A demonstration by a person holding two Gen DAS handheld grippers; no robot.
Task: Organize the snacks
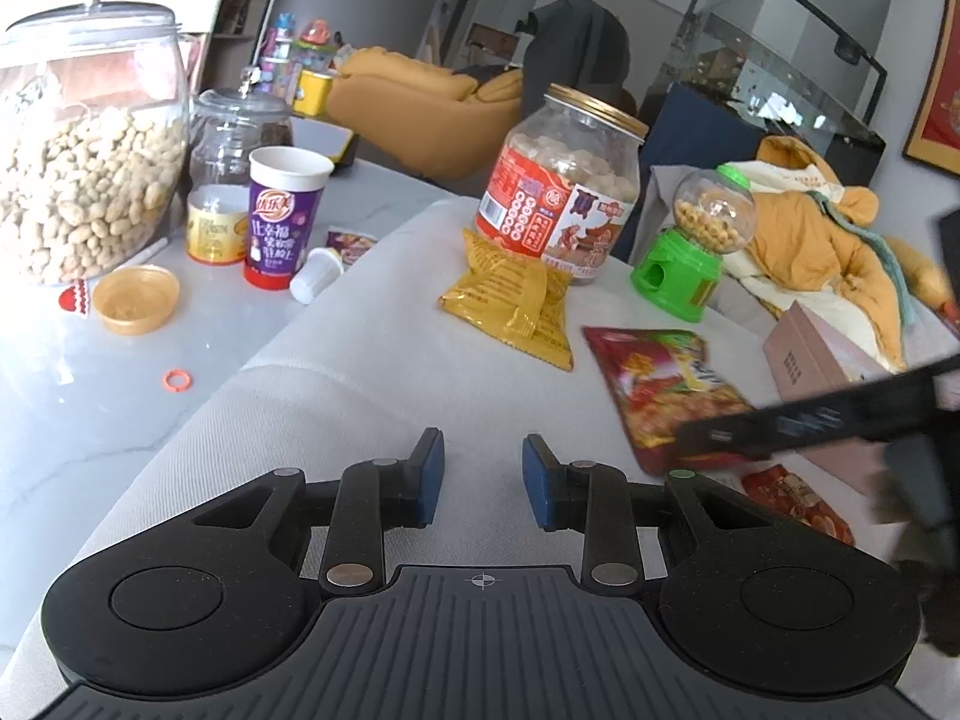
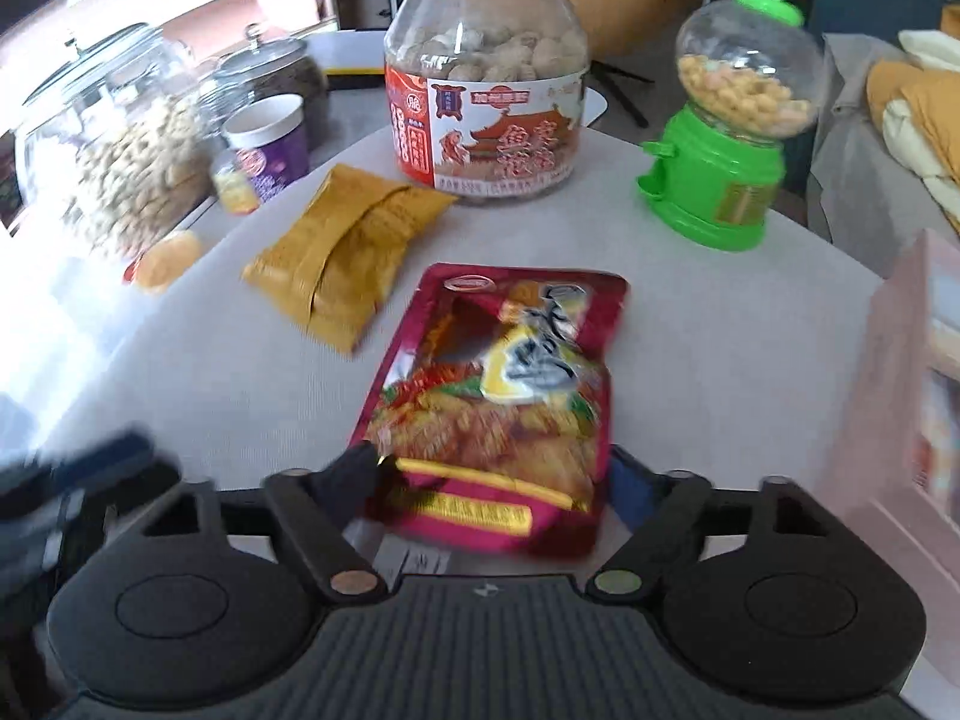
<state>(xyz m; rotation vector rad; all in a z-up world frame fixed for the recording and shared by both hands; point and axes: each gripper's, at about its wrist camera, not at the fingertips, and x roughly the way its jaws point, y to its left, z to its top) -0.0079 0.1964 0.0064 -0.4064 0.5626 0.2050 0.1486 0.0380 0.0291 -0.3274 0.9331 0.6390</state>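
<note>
Left wrist view, read from nine o'clock round to three: a big glass jar of peanuts [image 1: 84,138] stands at ten o'clock on the pale tabletop [image 1: 90,420], with a purple cup [image 1: 282,216] and a loose gold lid [image 1: 137,299] just beside it; on the white mat [image 1: 372,372] a yellow packet [image 1: 516,306] lies at twelve, touching the front of a gold-capped jar [image 1: 564,180], then a green candy dispenser [image 1: 690,246] at one o'clock, and a red snack bag [image 1: 660,384] at two, partly under a blurred black bar (most likely the other tool). The left gripper [image 1: 483,477] hangs over bare mat, jaws apart by a moderate gap, holding nothing. In the right wrist view the order is the same: yellow packet [image 2: 348,252] at eleven, jar [image 2: 486,78] at twelve, dispenser [image 2: 726,126] at one, a pink box [image 2: 900,372] at three. The right gripper [image 2: 492,486] stands wide, its fingers on either side of the near end of the red snack bag [image 2: 498,396], not visibly pinching it; whether the bag is lifted I cannot tell through the blur. By my reading the sorting is barely begun: packets are scattered, nothing visibly grouped or boxed, and the red bag looks the first piece in hand.
</note>
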